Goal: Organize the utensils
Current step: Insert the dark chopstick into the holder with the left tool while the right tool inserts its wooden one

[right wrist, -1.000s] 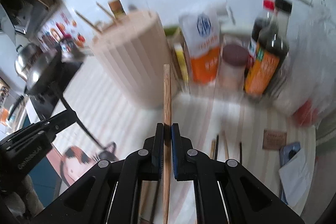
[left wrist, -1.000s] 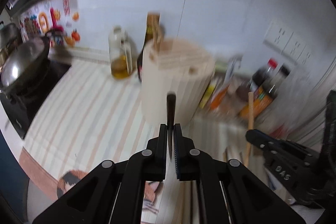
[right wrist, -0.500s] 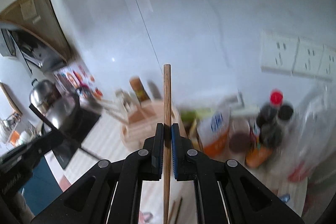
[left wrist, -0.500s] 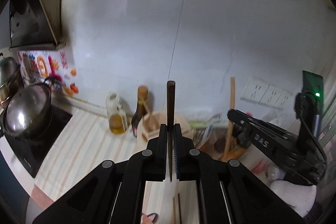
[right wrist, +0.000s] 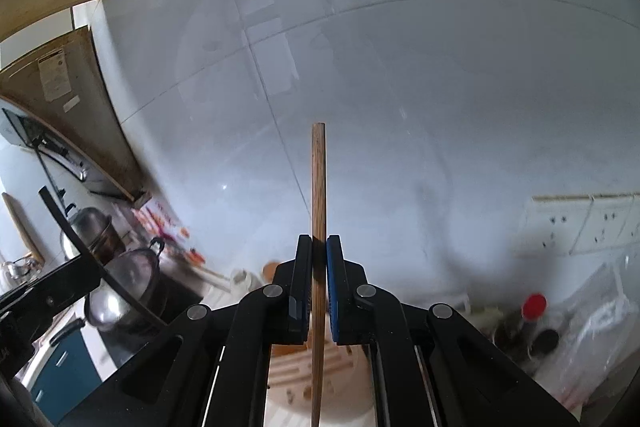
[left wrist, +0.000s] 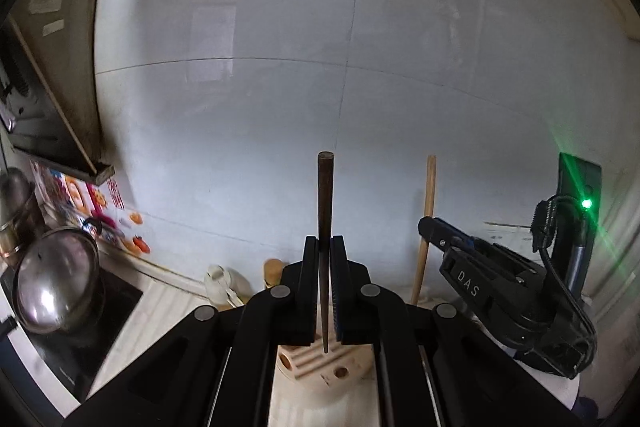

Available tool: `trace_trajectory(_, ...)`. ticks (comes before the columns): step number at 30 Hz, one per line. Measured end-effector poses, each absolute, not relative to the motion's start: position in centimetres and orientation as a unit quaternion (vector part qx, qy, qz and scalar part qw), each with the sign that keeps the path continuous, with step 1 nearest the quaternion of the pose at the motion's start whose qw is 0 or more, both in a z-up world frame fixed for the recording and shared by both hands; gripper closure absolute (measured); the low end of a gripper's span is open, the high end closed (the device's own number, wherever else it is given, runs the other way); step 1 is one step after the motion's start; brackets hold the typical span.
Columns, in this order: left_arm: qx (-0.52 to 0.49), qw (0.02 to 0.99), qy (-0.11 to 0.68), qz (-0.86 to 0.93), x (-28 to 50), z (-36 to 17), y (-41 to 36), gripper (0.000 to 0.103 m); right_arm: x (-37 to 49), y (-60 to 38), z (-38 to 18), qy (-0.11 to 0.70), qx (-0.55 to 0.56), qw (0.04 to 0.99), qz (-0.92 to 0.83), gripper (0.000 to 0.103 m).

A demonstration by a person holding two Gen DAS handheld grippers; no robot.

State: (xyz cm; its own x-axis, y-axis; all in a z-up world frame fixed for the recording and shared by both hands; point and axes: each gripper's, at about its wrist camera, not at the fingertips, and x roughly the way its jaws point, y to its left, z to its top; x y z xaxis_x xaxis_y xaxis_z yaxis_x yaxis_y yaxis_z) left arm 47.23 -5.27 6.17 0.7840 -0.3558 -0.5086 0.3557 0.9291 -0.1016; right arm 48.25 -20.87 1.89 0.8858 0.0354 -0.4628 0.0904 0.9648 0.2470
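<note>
My left gripper (left wrist: 325,247) is shut on a dark brown chopstick (left wrist: 324,203) held upright, its lower tip hanging over the round pale wooden utensil holder (left wrist: 316,363) with slots and holes in its top. My right gripper (right wrist: 319,247) is shut on a light wooden chopstick (right wrist: 318,179), also upright, above the same holder (right wrist: 292,367). In the left wrist view the right gripper (left wrist: 430,227) shows at the right, with its light chopstick (left wrist: 427,211) standing up from it.
A steel pot (left wrist: 56,291) sits on a black hob (left wrist: 80,339) at the left. An oil bottle (left wrist: 218,279) stands behind the holder. Sauce bottles (right wrist: 532,311) and a plastic bag (right wrist: 600,331) crowd the right. Wall sockets (right wrist: 584,227) are on the tiled wall.
Both grippers have risen with their chopsticks and tipped upward, so the holder has dropped from the middle of the views to the bottom edge. Neither grip has changed.
</note>
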Motion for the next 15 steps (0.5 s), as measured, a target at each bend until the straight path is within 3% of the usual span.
trace_trajectory(15,0.005,0.927,0.341,-0.154,53.7,-0.1,-5.1,0.1,57.1,-20.1,-4.8,0.201,0.139,0.97,-0.016,0.096)
